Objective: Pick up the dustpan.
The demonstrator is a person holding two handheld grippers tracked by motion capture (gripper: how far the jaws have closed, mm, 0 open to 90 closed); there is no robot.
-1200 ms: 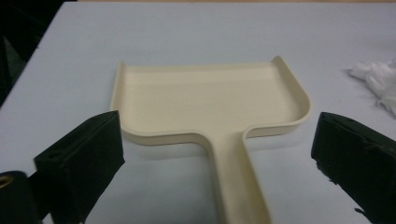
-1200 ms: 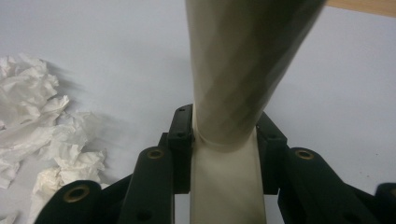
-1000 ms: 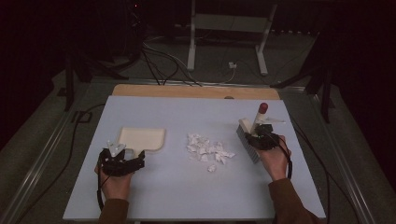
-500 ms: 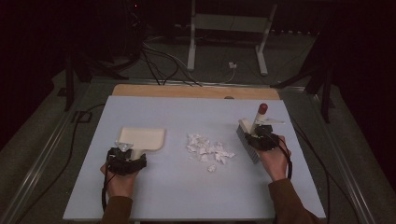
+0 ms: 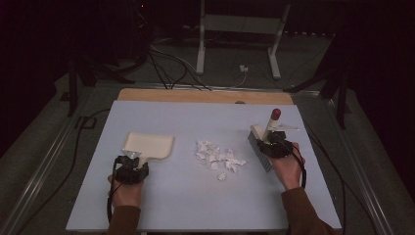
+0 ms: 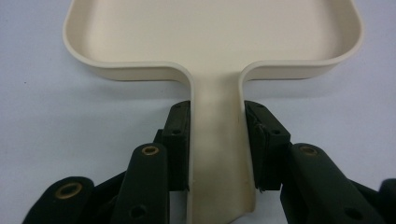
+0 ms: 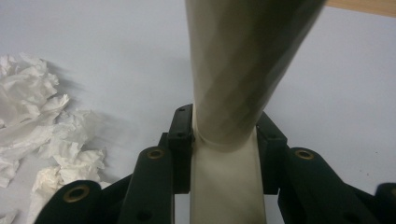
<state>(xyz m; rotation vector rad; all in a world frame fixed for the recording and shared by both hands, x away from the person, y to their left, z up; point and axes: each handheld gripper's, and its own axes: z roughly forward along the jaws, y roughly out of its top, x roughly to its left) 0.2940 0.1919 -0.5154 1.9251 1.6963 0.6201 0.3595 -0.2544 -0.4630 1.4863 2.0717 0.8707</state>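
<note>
A cream dustpan [image 5: 149, 144] lies flat on the light blue table [image 5: 186, 205], left of centre. My left gripper [image 5: 132, 159] sits at its near end. In the left gripper view the jaws have just been closing, and the left gripper [image 6: 217, 114] is now shut with both pads on the dustpan handle [image 6: 217, 154]. At the right, my right gripper [image 5: 270, 140] is shut on the handle of a brush [image 5: 258, 147], whose red-tipped handle [image 5: 275, 114] slants up and away. The right gripper view has that handle [image 7: 243, 60] clamped between the pads of the right gripper [image 7: 224, 123].
A heap of crumpled white paper scraps [image 5: 218, 156] lies mid-table between dustpan and brush, and is seen as paper scraps [image 7: 42, 126] at the left of the right gripper view. A wooden strip [image 5: 205, 95] runs along the table's far edge. Cables and a metal stand [image 5: 240, 29] are on the floor beyond.
The left gripper has edged a little toward the dustpan handle and closed on it. The right hand and the brush have stayed put.
</note>
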